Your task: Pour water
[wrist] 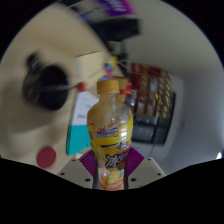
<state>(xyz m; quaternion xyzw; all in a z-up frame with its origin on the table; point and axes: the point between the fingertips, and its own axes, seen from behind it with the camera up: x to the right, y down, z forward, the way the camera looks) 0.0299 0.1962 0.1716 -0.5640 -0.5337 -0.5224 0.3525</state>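
Observation:
A plastic bottle (111, 125) of yellow-orange drink with an orange cap and a yellow label stands upright between my gripper's (111, 172) fingers. Both purple pads (82, 166) press against its lower sides, so the gripper is shut on it. The bottle's base is hidden below the fingers. A dark round vessel (47, 82) sits on the light table (30, 125) beyond and to the left of the bottle.
A teal flat item (80, 125) lies on the table just left of the bottle. Colourful packaged goods (152, 90) stand on a dark box to the right. A small magenta disc (45, 156) lies near the left finger.

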